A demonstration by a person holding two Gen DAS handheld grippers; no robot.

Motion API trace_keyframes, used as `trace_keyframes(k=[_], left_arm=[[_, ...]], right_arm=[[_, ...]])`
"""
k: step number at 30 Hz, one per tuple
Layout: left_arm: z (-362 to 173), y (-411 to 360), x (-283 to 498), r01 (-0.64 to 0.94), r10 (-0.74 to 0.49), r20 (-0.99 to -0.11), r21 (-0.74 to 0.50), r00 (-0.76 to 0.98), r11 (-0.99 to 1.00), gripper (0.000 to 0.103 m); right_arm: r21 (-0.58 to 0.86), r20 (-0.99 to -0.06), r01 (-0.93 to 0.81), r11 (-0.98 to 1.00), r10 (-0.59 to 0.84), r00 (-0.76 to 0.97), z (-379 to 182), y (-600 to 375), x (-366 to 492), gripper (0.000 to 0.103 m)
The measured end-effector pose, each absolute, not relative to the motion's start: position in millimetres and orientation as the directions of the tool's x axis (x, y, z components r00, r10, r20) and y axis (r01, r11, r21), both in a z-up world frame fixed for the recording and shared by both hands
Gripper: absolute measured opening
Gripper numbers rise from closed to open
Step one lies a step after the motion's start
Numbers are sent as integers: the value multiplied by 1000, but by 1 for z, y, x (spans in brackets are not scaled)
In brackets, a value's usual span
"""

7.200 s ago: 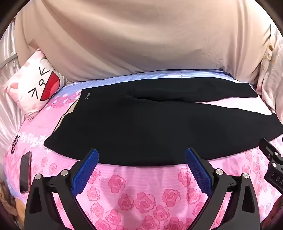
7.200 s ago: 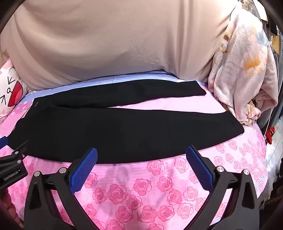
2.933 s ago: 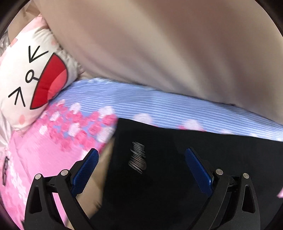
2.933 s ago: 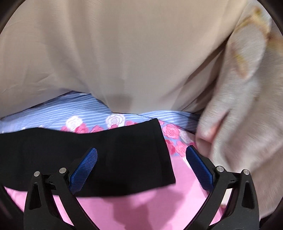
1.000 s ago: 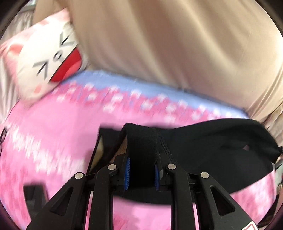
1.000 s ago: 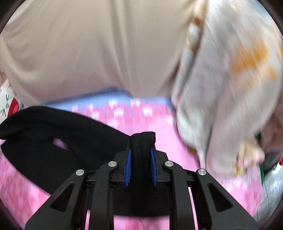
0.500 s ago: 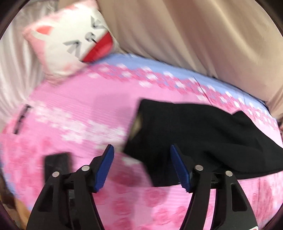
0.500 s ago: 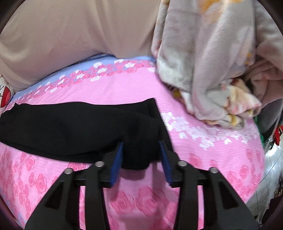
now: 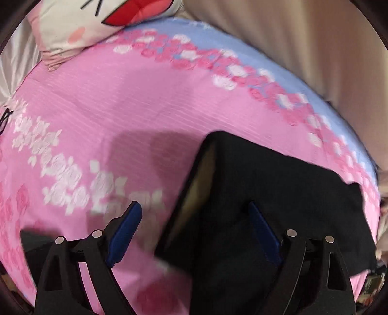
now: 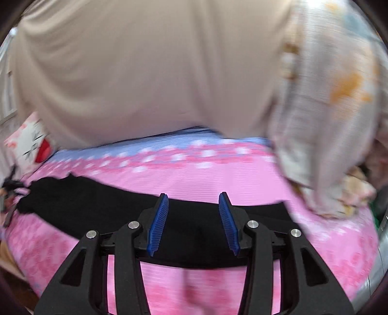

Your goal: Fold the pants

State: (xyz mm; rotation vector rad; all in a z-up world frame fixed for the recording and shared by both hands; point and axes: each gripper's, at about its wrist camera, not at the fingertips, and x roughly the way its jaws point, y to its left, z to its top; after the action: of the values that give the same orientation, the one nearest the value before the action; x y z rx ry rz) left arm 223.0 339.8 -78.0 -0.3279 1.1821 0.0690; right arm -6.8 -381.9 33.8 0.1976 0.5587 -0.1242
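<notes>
Both grippers, left gripper (image 9: pixel 195 229) and right gripper (image 10: pixel 193 221), have black frames, silver screws and ribbed blue fingers (image 10: pixel 158 221).

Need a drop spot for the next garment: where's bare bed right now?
Widest free patch: pink sheet between the cat pillow and the pants. Also a strip between the pants and the beige curtain, and the near edge under the right gripper. Crowded beside the blanket.

This is a home bedroom. A bed with a pink rose-print sheet (image 9: pixel 101 101) fills the view — a cartoon cat pillow (image 9: pixel 80 21) at one end, a rumpled blanket (image 10: pixel 327 109) at the other.
</notes>
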Motion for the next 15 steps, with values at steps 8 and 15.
trace_keyframes(k=[8, 15], left_arm=[[-6, 300, 276, 0, -82, -833, -98, 547, 995, 22], [-27, 319, 280, -71, 12, -875, -26, 484, 997, 58]], right_arm=[[190, -565, -19, 982, 125, 816, 26, -294, 70, 47], [217, -624, -126, 968, 237, 745, 8, -224, 120, 55]])
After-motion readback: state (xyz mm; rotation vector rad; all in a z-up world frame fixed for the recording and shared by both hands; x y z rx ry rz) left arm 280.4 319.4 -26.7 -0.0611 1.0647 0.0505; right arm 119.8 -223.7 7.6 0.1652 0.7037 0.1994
